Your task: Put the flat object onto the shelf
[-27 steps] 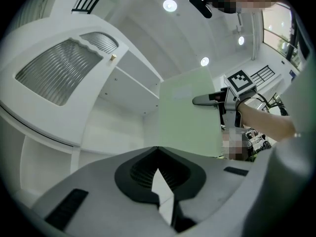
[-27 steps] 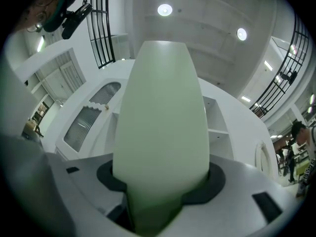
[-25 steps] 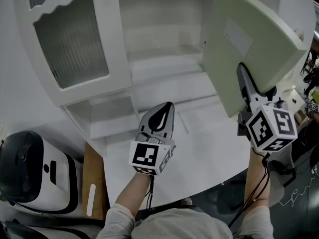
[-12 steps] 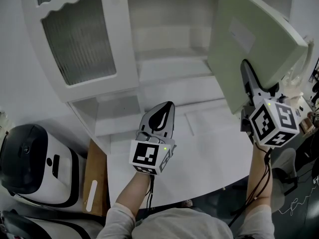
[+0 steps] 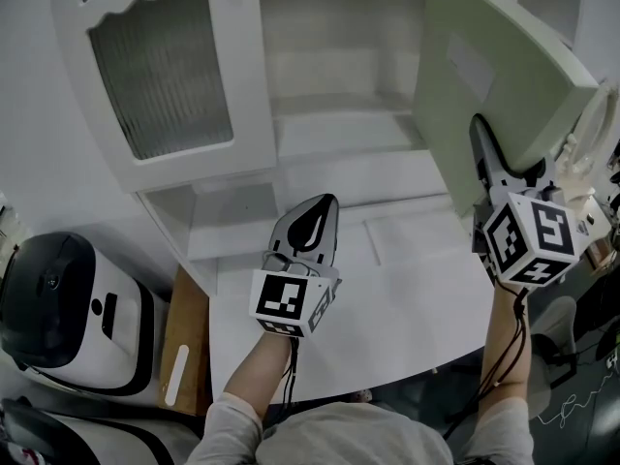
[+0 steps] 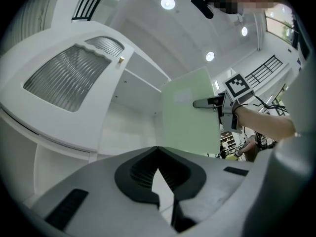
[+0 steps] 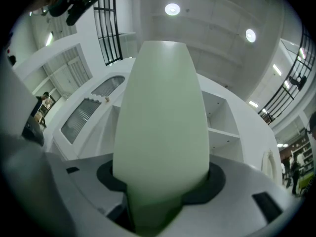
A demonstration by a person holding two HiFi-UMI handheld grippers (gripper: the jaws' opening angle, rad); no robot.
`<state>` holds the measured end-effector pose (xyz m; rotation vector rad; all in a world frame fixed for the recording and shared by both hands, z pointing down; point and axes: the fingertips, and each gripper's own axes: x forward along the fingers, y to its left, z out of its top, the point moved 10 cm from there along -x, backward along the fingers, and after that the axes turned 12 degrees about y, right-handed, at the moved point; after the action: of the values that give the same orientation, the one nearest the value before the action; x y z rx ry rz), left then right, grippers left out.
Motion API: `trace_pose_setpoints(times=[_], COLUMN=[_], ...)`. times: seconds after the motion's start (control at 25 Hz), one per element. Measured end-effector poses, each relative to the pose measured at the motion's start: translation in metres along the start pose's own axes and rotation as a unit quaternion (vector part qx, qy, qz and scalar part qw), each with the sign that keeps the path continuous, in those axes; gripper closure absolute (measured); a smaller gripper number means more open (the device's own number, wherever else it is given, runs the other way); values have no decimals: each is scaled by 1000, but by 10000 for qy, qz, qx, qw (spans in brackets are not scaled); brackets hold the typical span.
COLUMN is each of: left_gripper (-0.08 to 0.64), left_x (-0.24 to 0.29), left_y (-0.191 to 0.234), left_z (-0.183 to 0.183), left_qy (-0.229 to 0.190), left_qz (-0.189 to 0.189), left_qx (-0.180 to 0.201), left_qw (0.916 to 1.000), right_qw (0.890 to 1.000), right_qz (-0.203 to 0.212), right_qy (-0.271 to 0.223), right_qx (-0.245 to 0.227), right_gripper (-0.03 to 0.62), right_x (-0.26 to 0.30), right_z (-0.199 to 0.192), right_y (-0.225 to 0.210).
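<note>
The flat object (image 5: pixel 504 76) is a pale green board with rounded corners, held upright and tilted in front of the open white cabinet. My right gripper (image 5: pixel 484 143) is shut on its lower edge; in the right gripper view the board (image 7: pixel 163 117) fills the space between the jaws. The shelf (image 5: pixel 339 124) lies inside the cabinet, just left of the board, and also shows beyond it (image 7: pixel 224 132). My left gripper (image 5: pixel 327 204) hovers over the white table (image 5: pixel 407 298), shut with nothing in it. The left gripper view shows the board (image 6: pixel 190 117) and the right gripper (image 6: pixel 207 102).
The cabinet door (image 5: pixel 165 66) with ribbed glass stands swung open at the left. A black and white machine (image 5: pixel 58 327) sits at the lower left beside a wooden board (image 5: pixel 179 356). The table's curved front edge (image 5: pixel 387 371) runs near my arms.
The head view has shifted, so the cabinet sits further right in the picture. The right gripper still holds the board close to the cabinet opening. The left gripper has stayed in place.
</note>
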<state>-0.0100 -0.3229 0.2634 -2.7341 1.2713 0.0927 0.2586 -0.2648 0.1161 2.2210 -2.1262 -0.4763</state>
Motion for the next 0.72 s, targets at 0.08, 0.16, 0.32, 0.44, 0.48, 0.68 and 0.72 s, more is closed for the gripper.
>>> trace_pose_setpoints(times=[0.08,0.16,0.32,0.44,0.48,0.68,0.72], left_gripper=[549,549,549,549,549,549,549], left_x=[0,0,-3,-4,-5,-8,-9], left_y=[1,3,6,10,11,18,19], left_z=[0,1,1,1,1,-1,-1], left_qy=[5,5,9,14,18,47,49], left_qz=[19,42,103,149,166,237,254], left_qx=[11,9,12,5,8,13,5], left_qw=[10000,10000,9999,9999,9999,9997,9997], right_qw=[9993,9970,9891,9829,9813,9683,9629], right_qz=[-92,-195,-320,-319,-302,-304,-310], right_qy=[-40,-94,-115,-12,21,119,142], right_qx=[-368,-748,-1433,-1811,-1901,-2478,-2679], right_gripper=[316,316,314,314,314,313,313], right_x=[1,2,6,11,13,20,21], right_z=[2,5,6,1,-2,-12,-14], right_y=[6,12,25,34,36,45,48])
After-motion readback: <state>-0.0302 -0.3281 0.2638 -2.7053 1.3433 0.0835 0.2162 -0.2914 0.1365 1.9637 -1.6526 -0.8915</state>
